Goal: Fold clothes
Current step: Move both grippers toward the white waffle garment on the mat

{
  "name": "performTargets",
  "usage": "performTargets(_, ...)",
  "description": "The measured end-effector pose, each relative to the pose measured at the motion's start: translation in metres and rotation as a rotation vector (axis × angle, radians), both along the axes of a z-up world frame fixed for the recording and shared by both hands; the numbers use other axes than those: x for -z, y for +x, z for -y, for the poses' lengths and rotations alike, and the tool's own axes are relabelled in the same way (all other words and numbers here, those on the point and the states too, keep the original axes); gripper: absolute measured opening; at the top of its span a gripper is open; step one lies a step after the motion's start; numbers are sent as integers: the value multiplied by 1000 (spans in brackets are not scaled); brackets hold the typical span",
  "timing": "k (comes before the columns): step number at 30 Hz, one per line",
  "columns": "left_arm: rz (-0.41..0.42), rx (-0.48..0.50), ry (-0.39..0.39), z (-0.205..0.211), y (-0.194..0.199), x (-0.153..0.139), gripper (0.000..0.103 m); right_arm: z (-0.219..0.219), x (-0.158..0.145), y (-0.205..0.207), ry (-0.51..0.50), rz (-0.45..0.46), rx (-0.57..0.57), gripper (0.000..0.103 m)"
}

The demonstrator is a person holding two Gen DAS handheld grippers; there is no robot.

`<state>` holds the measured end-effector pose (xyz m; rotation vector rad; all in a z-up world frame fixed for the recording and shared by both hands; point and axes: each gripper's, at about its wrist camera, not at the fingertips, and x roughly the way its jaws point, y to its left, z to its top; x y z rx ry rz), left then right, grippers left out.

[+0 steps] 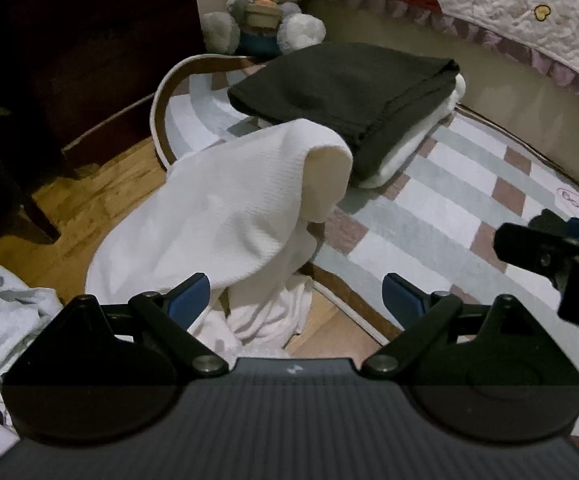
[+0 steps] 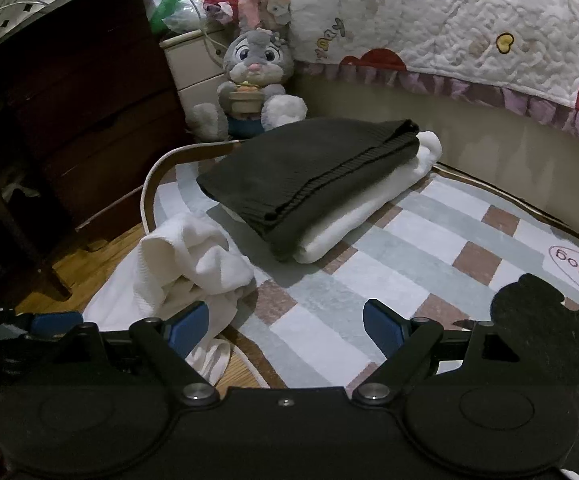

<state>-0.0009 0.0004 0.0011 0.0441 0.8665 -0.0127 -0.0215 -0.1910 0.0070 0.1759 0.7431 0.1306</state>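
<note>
Two garments are judged folded: a dark ribbed knit (image 2: 309,168) lies stacked on a thick white piece (image 2: 353,220) at the rug's (image 2: 429,248) far side. One white waffle-textured garment (image 1: 225,208) remains unfolded, heaped in soft bunches across the rug's edge onto the wood floor (image 1: 77,200). Left gripper (image 1: 297,300) and right gripper (image 2: 285,326) both hold fingers wide apart, empty, near that heap.

Ahead of me sits 1 grey plush rabbit (image 1: 267,0) against a pale bedside cabinet (image 2: 193,64). A checked rug (image 1: 441,200) covers part of the wooden floor (image 1: 85,204). Dark wooden furniture (image 2: 85,120) stands left; a quilted bedspread (image 2: 469,20) hangs right.
</note>
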Motion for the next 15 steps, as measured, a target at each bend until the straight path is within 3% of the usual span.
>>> performTargets(5,35,-18,11,-4,-11,10,94,-2,2,0,-1,-4,-13,87)
performTargets(7,-5,-8,12,-3,-5,5,94,-1,5,1,-5,-2,-14,87)
performTargets(15,-9,13,41,-10,-7,3,94,1,6,2,11,-4,-8,87)
